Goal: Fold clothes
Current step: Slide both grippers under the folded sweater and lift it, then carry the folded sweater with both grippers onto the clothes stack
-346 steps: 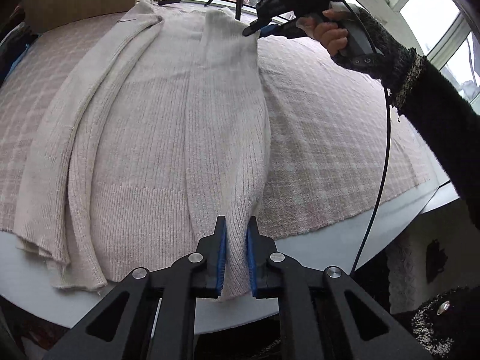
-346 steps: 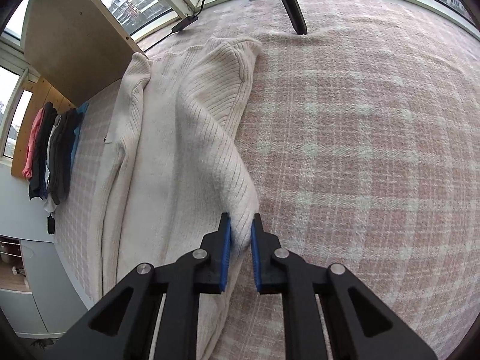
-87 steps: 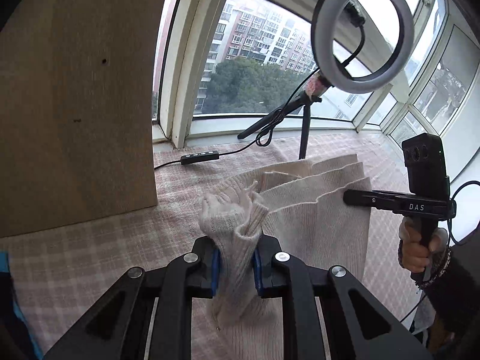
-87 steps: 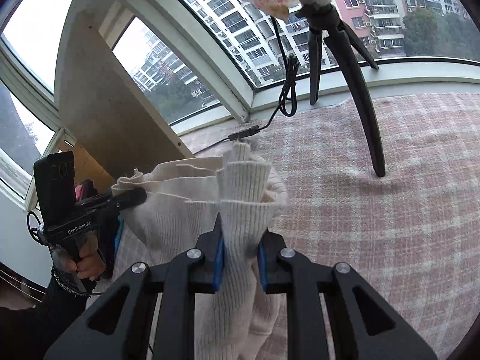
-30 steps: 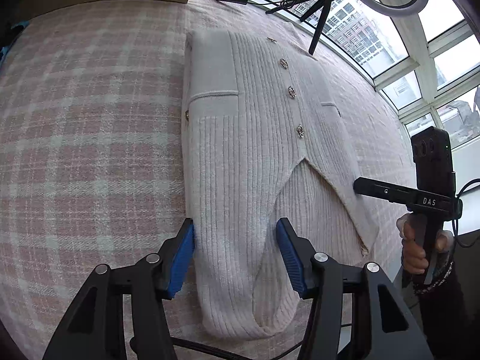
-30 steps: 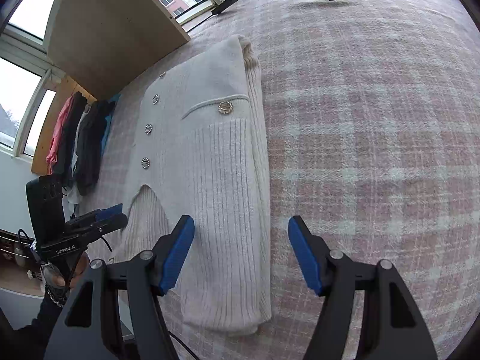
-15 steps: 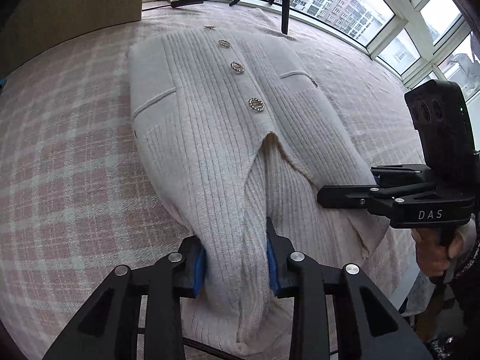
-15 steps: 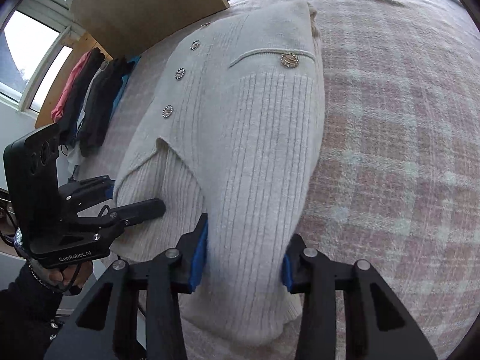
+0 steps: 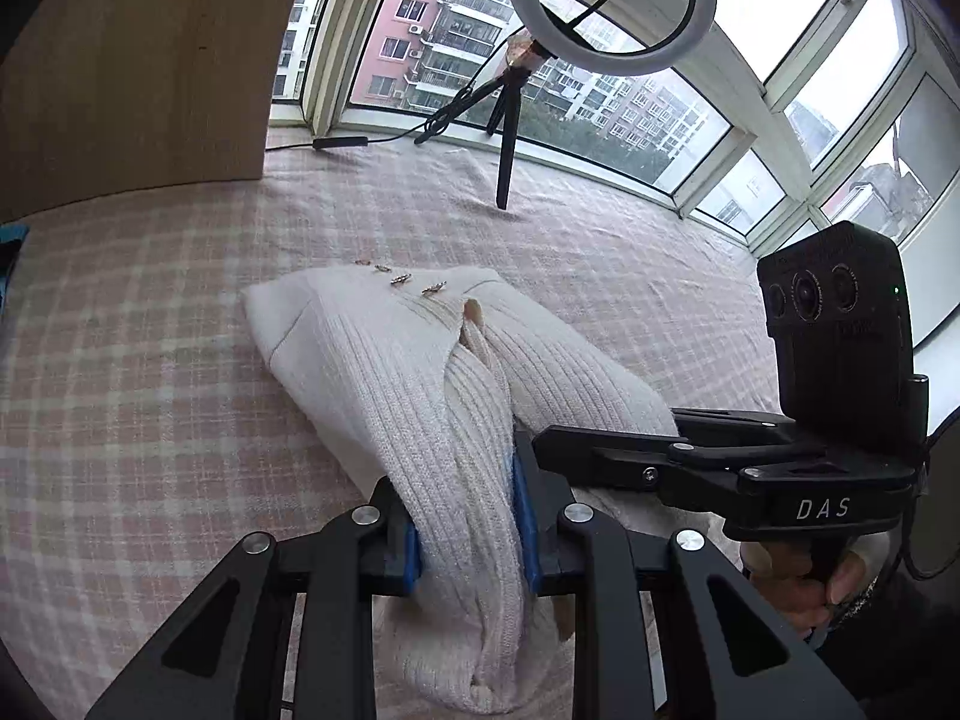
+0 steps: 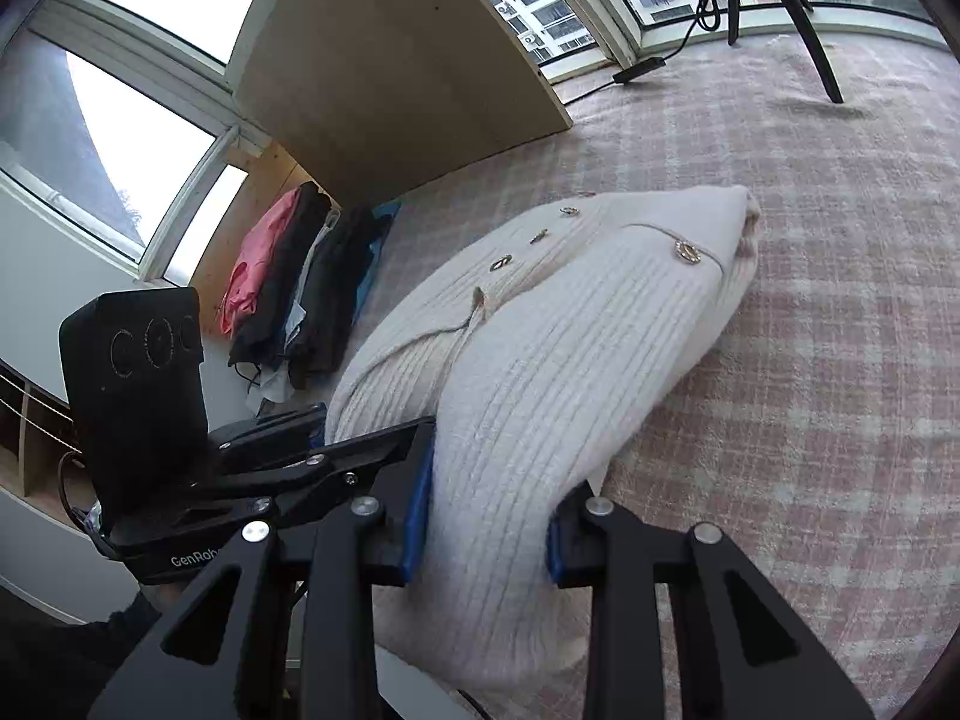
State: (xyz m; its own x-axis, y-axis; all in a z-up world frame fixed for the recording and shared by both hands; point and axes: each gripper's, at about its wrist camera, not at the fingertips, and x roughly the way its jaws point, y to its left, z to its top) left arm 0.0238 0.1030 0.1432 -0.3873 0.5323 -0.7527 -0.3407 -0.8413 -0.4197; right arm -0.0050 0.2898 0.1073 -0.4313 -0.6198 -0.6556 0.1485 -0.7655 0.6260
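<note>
A cream ribbed cardigan [image 9: 384, 348] with gold buttons lies folded on the pink plaid bedcover [image 9: 120, 360], its near end raised. My left gripper [image 9: 468, 516] is shut on the near left part of it. My right gripper [image 10: 489, 516] is shut on the near right part of the cardigan [image 10: 570, 330]. The right gripper also shows in the left wrist view [image 9: 540, 444], close beside the left one. The left gripper shows in the right wrist view [image 10: 318, 426], at the left.
A ring light on a black tripod [image 9: 510, 138] stands at the far edge by the windows. A wooden board [image 9: 132, 60] stands at the back left. A pile of dark and pink clothes [image 10: 288, 288] lies at the left. The bed's near edge is just below the grippers.
Both grippers have closed on the near end of the cardigan and lifted it, so the near part now rises off the bedcover. The two grippers have come closer together.
</note>
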